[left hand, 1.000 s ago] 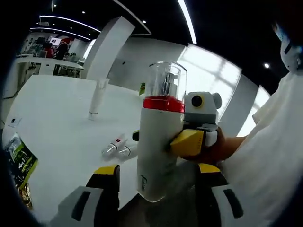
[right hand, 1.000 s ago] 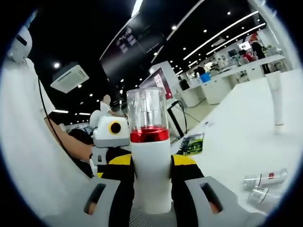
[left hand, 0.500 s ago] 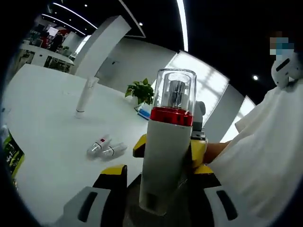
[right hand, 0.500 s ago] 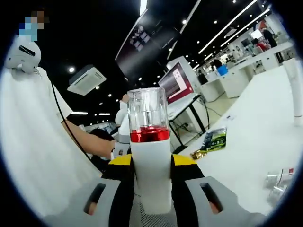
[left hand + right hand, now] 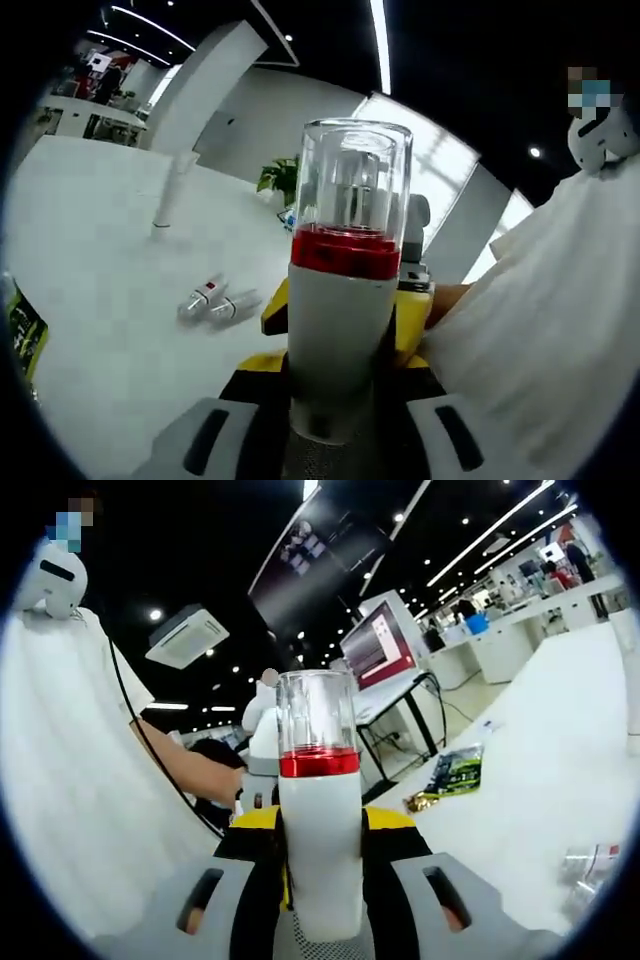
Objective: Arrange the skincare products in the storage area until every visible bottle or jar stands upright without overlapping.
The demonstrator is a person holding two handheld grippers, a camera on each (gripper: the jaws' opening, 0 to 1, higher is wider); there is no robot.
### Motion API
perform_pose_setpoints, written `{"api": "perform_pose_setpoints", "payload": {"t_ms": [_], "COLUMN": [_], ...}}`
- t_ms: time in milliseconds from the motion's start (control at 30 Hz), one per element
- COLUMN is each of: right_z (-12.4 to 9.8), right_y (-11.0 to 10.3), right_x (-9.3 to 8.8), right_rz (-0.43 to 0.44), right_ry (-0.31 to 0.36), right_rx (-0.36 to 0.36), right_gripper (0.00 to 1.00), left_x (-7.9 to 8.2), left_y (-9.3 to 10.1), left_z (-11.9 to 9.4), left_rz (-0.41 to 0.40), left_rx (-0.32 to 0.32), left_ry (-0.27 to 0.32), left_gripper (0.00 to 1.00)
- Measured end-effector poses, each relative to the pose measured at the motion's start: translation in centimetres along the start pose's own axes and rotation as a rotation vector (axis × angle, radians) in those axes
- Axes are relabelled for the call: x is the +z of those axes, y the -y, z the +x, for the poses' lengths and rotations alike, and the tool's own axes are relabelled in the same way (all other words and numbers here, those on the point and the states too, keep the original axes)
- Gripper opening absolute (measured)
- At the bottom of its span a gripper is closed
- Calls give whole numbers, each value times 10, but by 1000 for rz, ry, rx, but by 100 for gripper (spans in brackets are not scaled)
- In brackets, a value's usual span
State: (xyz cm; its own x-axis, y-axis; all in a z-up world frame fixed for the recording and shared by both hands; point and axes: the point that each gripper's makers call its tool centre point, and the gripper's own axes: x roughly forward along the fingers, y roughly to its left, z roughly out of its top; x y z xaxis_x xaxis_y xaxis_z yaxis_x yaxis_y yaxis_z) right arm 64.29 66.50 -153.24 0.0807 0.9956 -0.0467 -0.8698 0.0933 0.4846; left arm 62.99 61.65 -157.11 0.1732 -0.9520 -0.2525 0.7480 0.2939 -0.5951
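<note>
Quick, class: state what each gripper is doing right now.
Left gripper: jaws flank the white pump bottle; a firm grip cannot be told.
Right gripper: shut on the white pump bottle.

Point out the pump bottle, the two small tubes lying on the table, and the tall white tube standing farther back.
pump bottle point(image 5: 338, 330): left gripper view, white body below the red band.
small tubes point(image 5: 215, 302): left gripper view, where the pair meet.
tall white tube point(image 5: 170, 193): left gripper view, mid-shaft.
</note>
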Motion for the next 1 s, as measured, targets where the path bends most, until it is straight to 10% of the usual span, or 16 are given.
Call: {"api": "perform_pose_setpoints", "payload": {"t_ms": [567,1000], "right_z": [1,-8], "right_y": [33,35], "right_x": [-18,-14], "right_rz": [-113,-138], "right_ry": [-129,-124], "right_rx": [-218,-267], "right_gripper": [30,28], "left_x": [-14,-10], "left_y": [-45,-45], "left_z": [1,6], "left_rz": [139,159], "left_rx": [357,399], "left_ry": [-112,-99], "left_gripper": [31,33]}}
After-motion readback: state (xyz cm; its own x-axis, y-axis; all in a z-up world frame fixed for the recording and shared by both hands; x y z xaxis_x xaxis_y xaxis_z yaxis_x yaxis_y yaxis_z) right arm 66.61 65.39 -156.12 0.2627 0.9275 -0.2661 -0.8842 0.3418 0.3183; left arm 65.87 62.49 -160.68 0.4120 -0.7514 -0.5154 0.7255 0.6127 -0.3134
